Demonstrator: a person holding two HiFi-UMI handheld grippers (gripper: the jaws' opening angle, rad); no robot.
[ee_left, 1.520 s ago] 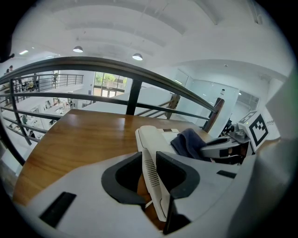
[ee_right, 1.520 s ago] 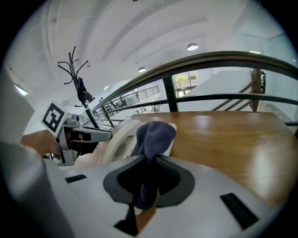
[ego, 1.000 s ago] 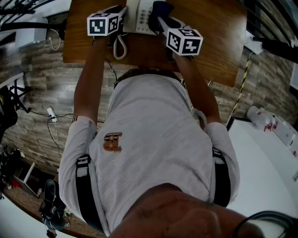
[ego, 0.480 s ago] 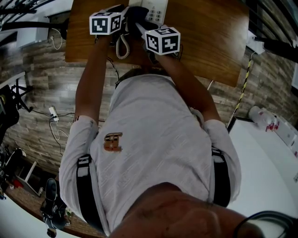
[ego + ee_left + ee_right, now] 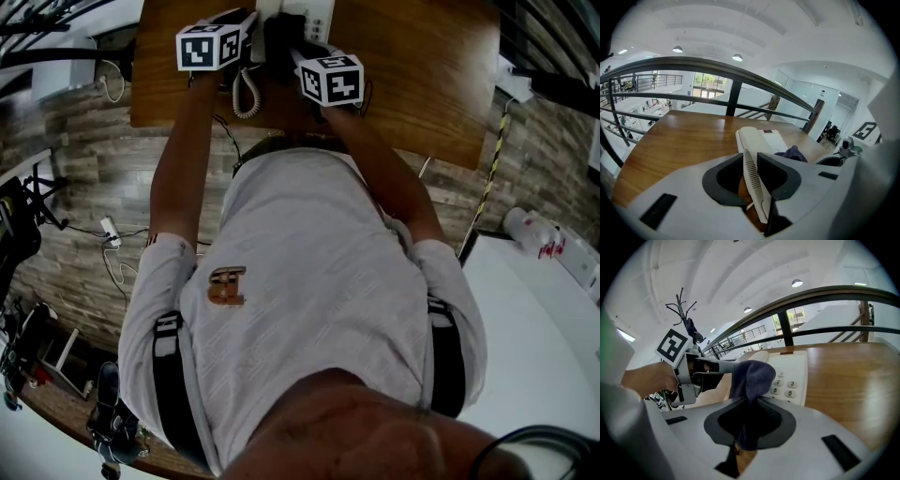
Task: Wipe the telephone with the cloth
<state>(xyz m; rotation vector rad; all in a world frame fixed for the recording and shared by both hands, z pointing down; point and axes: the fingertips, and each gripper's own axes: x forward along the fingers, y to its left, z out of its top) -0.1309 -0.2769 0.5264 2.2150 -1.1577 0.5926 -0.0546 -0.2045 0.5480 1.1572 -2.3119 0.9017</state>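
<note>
A white telephone (image 5: 790,371) with number keys sits on the wooden table (image 5: 412,66). Its white handset (image 5: 752,173) lies between the jaws of my left gripper (image 5: 751,176), which is shut on it at the phone's left side. My right gripper (image 5: 747,420) is shut on a dark blue cloth (image 5: 752,376) whose free end lies over the phone's left part, next to the keypad. In the head view both grippers' marker cubes stand close together over the telephone (image 5: 314,14), the left gripper (image 5: 239,33) beside the right gripper (image 5: 300,52), and the coiled cord (image 5: 246,94) hangs toward the near edge.
A dark metal railing (image 5: 693,65) runs along the table's far side. The table's near edge (image 5: 281,131) is just in front of the person's torso. A white counter (image 5: 534,309) stands at the right, with cables on the tiled floor (image 5: 103,234) at the left.
My right gripper has carried the cloth leftward across the telephone toward the left gripper. The left gripper has stayed on the handset.
</note>
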